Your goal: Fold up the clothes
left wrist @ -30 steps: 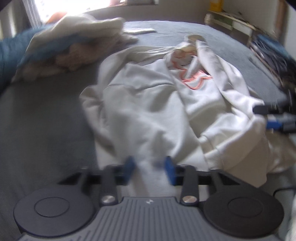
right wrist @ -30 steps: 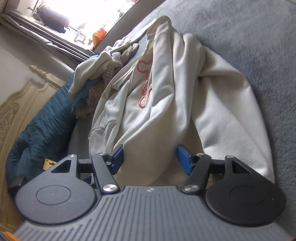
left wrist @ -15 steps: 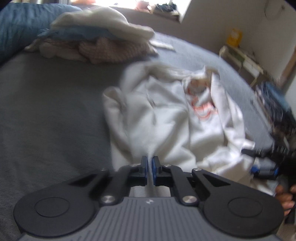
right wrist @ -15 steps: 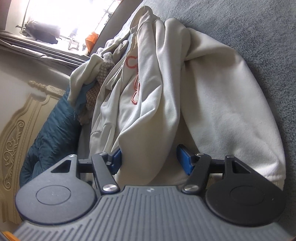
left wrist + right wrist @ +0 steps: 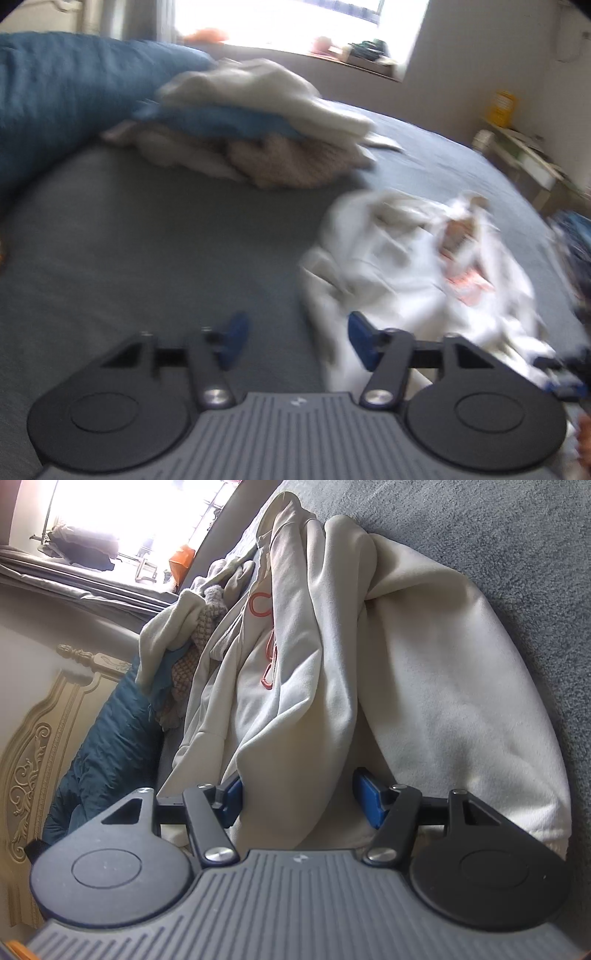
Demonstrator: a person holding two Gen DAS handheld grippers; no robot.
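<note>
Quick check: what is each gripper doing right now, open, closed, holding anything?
Left gripper: jaws just opened, holding nothing.
Right gripper: jaws closed on a thick fold of the cream hoodie.

One cream hoodie (image 5: 406,273) is lying crumpled on the bed, and it is carrying one orange print (image 5: 266,642) on its chest. One heap of clothes (image 5: 258,136) is sitting near the head of the bed; at least three garments are showing in it, a cream one on top, a blue one under it and a knitted beige one at the bottom, though blur is keeping the count from being sure. One blue duvet (image 5: 55,96) is lying along the side. One grey bed sheet (image 5: 147,251) is covering the mattress. One carved headboard (image 5: 33,746) is showing. One window (image 5: 295,18) is letting in light. Two grippers are showing, the left gripper (image 5: 295,341) and the right gripper (image 5: 301,799), each with two blue pads.
</note>
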